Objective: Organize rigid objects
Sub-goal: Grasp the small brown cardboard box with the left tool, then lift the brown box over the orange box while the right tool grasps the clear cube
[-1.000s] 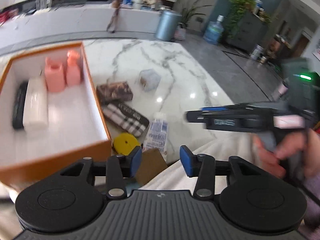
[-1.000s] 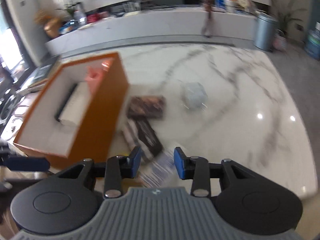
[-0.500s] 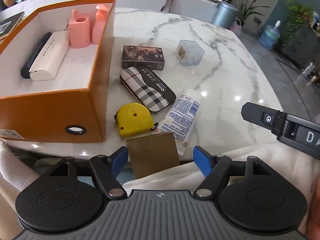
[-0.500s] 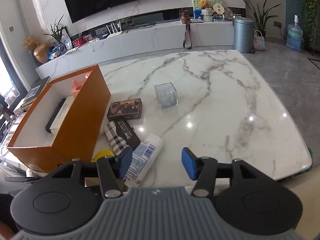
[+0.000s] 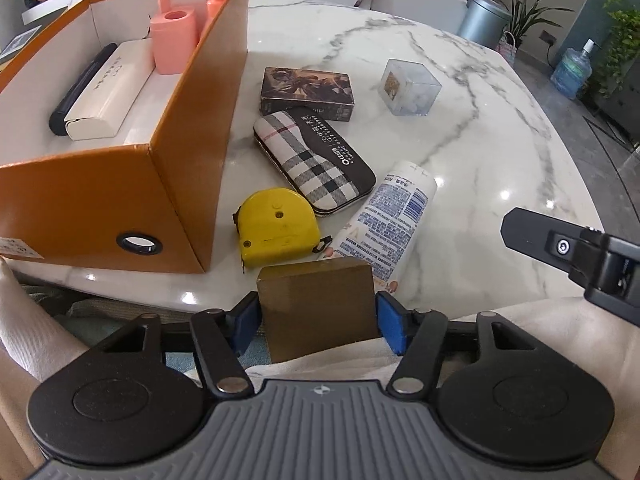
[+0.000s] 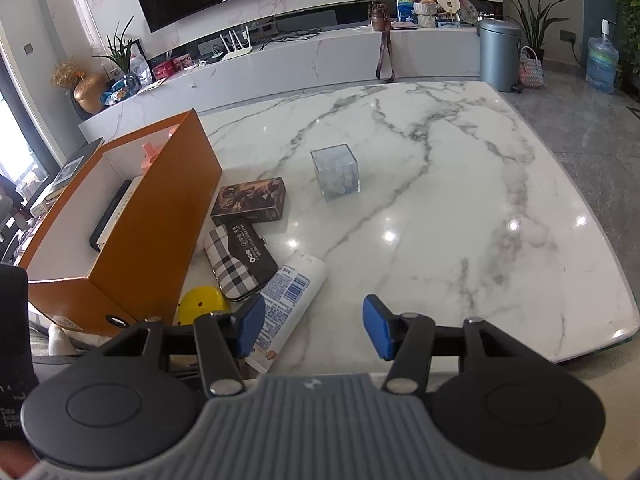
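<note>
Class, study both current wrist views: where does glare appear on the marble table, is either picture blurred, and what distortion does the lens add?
Left wrist view: sharp; bright glare spots on the marble table, edges bowed by the fisheye, the brown block clear. Right wrist view: also sharp; glare spots near the clear cube, the table's far edge curved, corners darkened.

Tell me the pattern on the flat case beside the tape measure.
Case: black-and-white plaid; clearest in left wrist view.

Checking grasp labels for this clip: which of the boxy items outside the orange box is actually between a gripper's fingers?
The plain brown block, clamped by the left gripper; the dark printed box and clear cube lie untouched on the table.
</note>
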`<state>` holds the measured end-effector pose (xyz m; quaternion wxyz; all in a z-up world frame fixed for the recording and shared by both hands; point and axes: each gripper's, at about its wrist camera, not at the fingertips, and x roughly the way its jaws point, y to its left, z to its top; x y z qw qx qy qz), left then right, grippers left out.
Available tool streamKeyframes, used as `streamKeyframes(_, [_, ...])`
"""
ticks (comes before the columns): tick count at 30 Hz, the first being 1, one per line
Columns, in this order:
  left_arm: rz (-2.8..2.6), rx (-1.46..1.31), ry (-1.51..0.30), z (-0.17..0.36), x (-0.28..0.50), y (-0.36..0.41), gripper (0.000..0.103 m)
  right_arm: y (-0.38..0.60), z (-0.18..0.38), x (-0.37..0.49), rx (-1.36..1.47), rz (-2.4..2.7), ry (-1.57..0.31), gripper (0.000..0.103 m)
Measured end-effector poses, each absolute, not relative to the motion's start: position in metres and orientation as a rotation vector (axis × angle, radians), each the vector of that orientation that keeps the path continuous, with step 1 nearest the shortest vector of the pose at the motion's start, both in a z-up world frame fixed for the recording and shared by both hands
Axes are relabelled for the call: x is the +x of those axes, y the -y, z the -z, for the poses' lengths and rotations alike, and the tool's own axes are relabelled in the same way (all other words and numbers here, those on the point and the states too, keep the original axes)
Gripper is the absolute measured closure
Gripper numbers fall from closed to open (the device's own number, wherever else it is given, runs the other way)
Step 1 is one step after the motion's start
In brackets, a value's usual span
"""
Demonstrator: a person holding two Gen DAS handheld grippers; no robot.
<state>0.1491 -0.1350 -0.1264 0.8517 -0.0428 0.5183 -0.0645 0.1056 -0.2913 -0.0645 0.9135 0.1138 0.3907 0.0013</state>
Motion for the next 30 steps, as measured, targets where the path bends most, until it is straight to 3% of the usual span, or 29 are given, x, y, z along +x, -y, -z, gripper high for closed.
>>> streamKeyframes(15, [0.220, -0.132, -0.937, 0.080, 0.123, 0.111, 0.035, 0.279, 0.063, 0.108, 0.168, 0.031, -0.843, 0.049])
streamKeyframes(22, [0.281, -0.190, -0.882, 0.039, 0.112, 0.088, 0.036, 0.270, 0.056, 0.108, 0.132, 0.026, -0.865, 0.065])
streamKeyframes(30, [0.277, -0.238, -0.864, -0.001, 0.142, 0.044, 0.036, 0.255, 0.043, 0.141, 0.124, -0.050, -0.916, 0.066])
